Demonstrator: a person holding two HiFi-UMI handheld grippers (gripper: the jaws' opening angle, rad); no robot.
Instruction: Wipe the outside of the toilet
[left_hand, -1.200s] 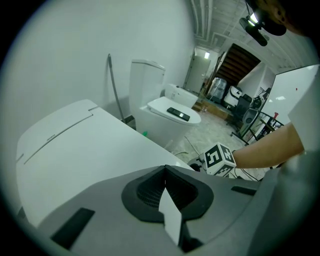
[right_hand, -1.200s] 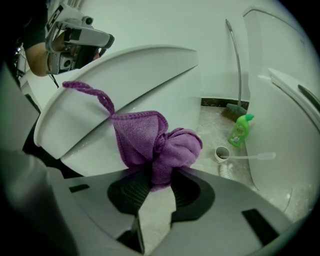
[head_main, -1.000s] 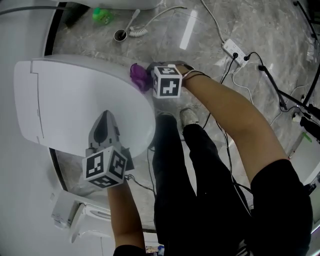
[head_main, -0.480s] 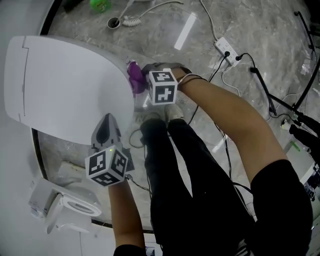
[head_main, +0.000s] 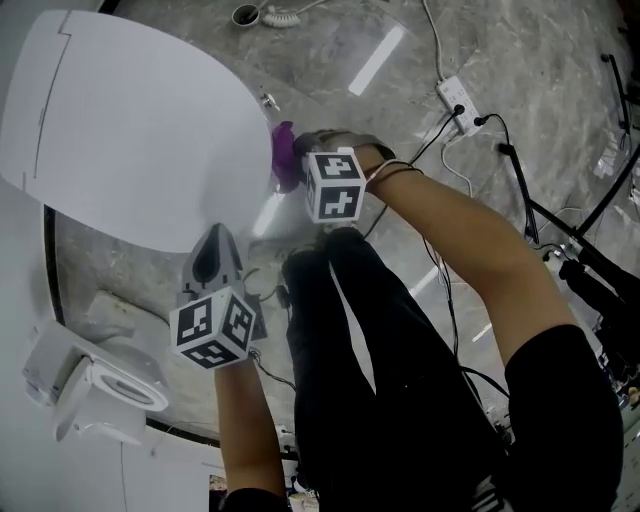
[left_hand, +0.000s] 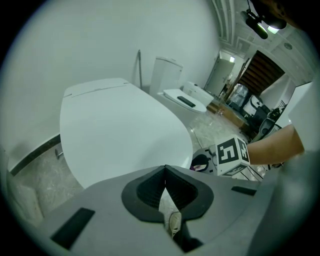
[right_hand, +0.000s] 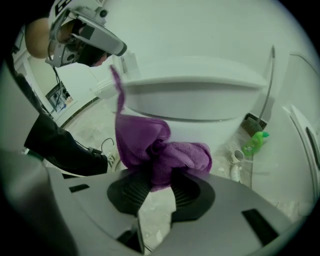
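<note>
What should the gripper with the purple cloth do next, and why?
Probably push the purple cloth forward onto the white side of the toilet and rub sideways. The right gripper has its fingers shut on the cloth, and the toilet's outside sits just ahead of it; whether they touch is unclear.

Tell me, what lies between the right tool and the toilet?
A purple cloth, clamped in the right tool, stands between it and the toilet bowl. The right gripper view shows this; whether the cloth touches the bowl cannot be judged.
</note>
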